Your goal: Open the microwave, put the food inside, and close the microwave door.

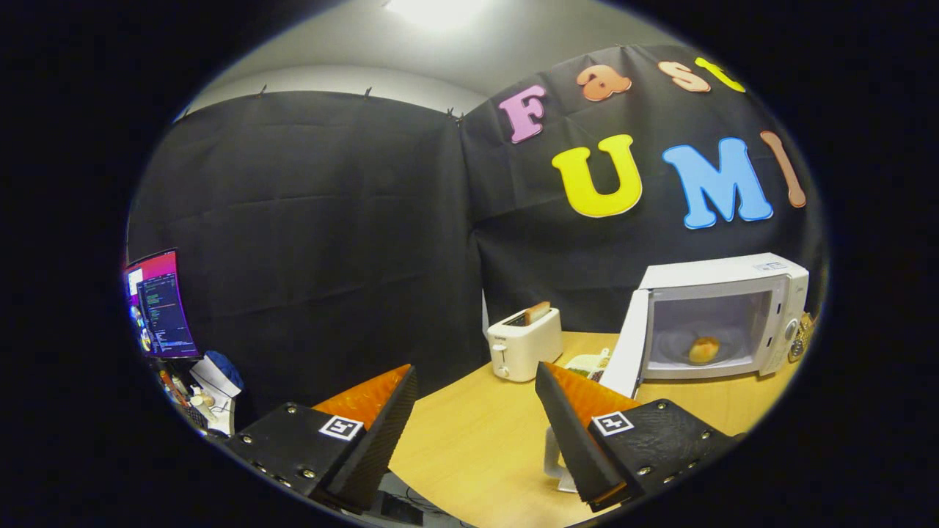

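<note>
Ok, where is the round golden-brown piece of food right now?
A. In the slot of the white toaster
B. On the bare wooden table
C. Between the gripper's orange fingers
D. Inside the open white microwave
D: the round golden-brown piece of food sits inside the white microwave, whose door hangs open, far beyond the gripper, whose orange fingers are spread with nothing between them.
</note>
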